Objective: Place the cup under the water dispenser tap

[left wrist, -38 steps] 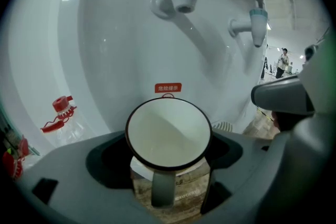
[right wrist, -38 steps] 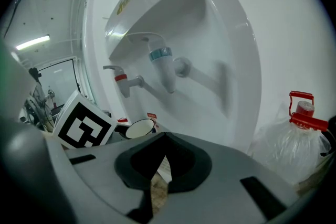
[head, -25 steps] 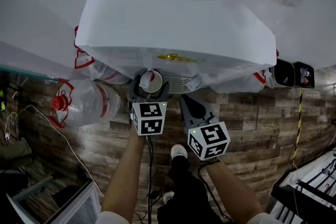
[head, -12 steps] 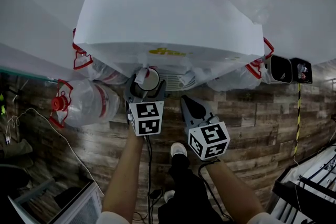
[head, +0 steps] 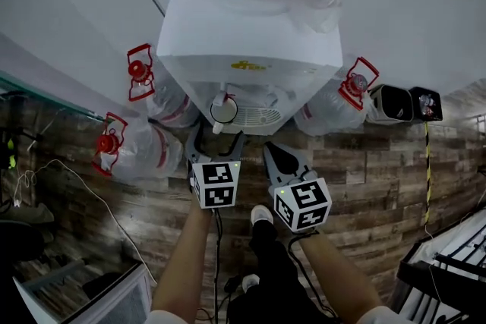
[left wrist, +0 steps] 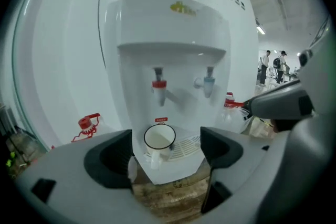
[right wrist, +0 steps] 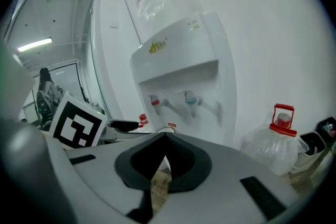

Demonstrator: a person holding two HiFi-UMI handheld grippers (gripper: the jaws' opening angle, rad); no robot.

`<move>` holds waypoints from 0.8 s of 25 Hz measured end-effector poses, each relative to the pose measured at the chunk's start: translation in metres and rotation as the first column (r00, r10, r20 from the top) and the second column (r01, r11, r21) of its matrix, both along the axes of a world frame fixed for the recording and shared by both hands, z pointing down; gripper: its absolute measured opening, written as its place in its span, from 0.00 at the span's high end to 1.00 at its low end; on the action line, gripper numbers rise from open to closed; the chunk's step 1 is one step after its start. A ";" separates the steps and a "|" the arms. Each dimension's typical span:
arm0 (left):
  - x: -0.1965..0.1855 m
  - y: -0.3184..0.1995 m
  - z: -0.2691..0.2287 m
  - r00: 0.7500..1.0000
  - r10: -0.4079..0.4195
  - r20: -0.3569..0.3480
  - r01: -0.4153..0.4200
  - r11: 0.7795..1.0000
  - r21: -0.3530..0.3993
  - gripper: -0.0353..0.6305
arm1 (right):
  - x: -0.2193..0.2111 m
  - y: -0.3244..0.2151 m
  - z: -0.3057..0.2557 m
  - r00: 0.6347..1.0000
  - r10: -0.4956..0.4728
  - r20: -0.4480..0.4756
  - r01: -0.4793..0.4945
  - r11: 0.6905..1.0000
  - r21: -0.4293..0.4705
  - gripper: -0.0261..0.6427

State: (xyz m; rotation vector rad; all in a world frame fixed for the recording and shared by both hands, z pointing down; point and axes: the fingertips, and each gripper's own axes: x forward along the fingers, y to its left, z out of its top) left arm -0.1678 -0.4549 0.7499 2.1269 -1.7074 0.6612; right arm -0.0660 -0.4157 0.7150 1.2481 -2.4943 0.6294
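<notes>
A white enamel cup point(left wrist: 159, 138) with a dark rim stands on the drip tray point(left wrist: 185, 148) of the white water dispenser point(left wrist: 173, 29), right below the red tap point(left wrist: 159, 86); a blue tap point(left wrist: 209, 83) is to its right. My left gripper point(left wrist: 165, 153) is open, its jaws wide apart a little short of the cup and not touching it. In the head view the cup point(head: 224, 111) sits just beyond the left gripper point(head: 218, 139). My right gripper point(head: 273, 152) hangs beside it, shut and empty; its own view shows the jaws of the right gripper point(right wrist: 164, 138) closed on nothing.
Large water bottles with red caps lie on the wooden floor left point(head: 135, 152) and right point(head: 332, 104) of the dispenser. A dark box point(head: 395, 104) sits at the far right. A cable point(head: 72, 186) trails at the left. A shoe point(head: 260, 218) shows below the grippers.
The left gripper opened, let go of the cup on the drip tray and drew back. The head view pulled away from the dispenser. The right gripper stayed shut.
</notes>
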 end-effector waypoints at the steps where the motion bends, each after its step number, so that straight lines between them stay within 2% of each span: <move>1: 0.000 0.013 -0.014 1.000 0.003 -0.003 -0.003 1.000 0.006 0.29 | 0.001 0.011 -0.012 1.000 0.004 0.001 -0.004 1.000 0.006 0.93; 6: -0.001 0.081 -0.098 0.999 0.006 -0.047 -0.003 0.998 0.067 0.29 | 0.007 0.075 -0.078 1.000 0.017 0.001 -0.017 0.999 0.047 0.93; 12: -0.004 0.180 -0.212 0.998 0.035 -0.055 -0.027 0.989 0.146 0.31 | 0.015 0.173 -0.175 1.000 0.020 0.003 -0.020 0.993 0.119 0.93; 20: 0.004 0.324 -0.320 0.990 0.079 -0.117 -0.062 0.987 0.148 0.34 | 0.017 0.294 -0.284 0.999 0.023 0.026 -0.026 0.990 0.139 0.93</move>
